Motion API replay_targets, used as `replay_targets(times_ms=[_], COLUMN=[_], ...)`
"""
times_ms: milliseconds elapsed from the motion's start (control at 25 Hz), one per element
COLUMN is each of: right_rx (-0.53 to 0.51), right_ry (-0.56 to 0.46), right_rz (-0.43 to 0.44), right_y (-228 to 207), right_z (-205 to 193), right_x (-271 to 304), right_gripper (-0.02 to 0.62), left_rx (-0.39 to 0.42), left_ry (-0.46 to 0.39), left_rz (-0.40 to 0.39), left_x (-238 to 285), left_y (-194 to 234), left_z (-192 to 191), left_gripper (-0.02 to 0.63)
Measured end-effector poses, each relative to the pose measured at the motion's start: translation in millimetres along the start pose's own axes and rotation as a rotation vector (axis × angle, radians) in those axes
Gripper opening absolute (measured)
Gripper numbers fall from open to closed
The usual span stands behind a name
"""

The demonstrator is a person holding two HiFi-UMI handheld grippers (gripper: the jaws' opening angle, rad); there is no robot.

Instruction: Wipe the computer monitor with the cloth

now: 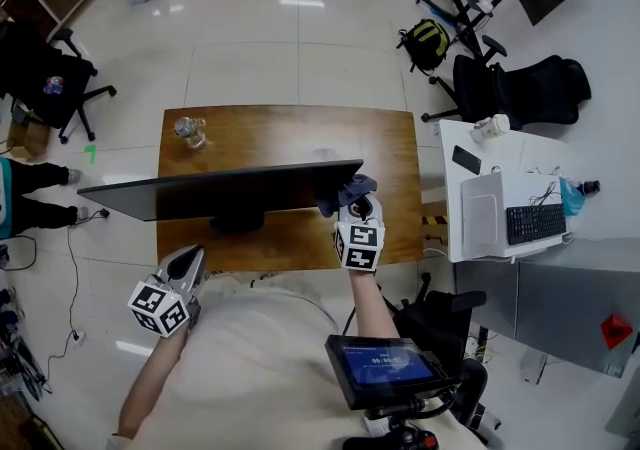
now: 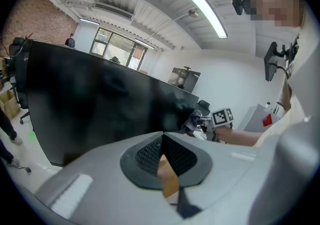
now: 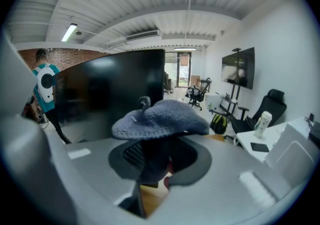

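The wooden desk carried the monitor. The right gripper was clamped on the blue knitted cloth at the screen's right edge; contact appeared likely but was unconfirmed. The left gripper hung closed and empty, nearer the person. Recommended: light pressure, even horizontal strokes, overlapping passes
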State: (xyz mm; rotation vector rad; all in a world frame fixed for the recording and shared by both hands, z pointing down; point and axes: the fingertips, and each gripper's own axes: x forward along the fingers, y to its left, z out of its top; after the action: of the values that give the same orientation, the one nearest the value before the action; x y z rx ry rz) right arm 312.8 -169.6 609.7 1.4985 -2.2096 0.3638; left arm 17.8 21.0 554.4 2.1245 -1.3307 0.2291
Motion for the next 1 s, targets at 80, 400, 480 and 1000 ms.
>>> replay_targets(times_ms=[80,400,480,1000], right_rx=[0.0,-0.024,-0.027,-0.038], right_ry=[0.021,0.105,0.13,0.274], right_rz=[0.007,0.031,0.035,0.063], right_y=[0,3,3,7], right_z=[-11,-52,-63,-128], right_x=[4,19,24,50], right_gripper=[0.086,0.086,0.086,0.086], left_rx=[-0.001,-0.004,-0.007,-0.011], left_ry=[0.005,0.02,0.023,0.032], left_rz=[0.005,0.028,0.033,0.068], left_x=[0,-2,-2,-6], left_y=[0,4,6,19], left_z=[-1,-5,-5,-3], left_gripper=[-0.008,-0.008,-0.008,-0.008])
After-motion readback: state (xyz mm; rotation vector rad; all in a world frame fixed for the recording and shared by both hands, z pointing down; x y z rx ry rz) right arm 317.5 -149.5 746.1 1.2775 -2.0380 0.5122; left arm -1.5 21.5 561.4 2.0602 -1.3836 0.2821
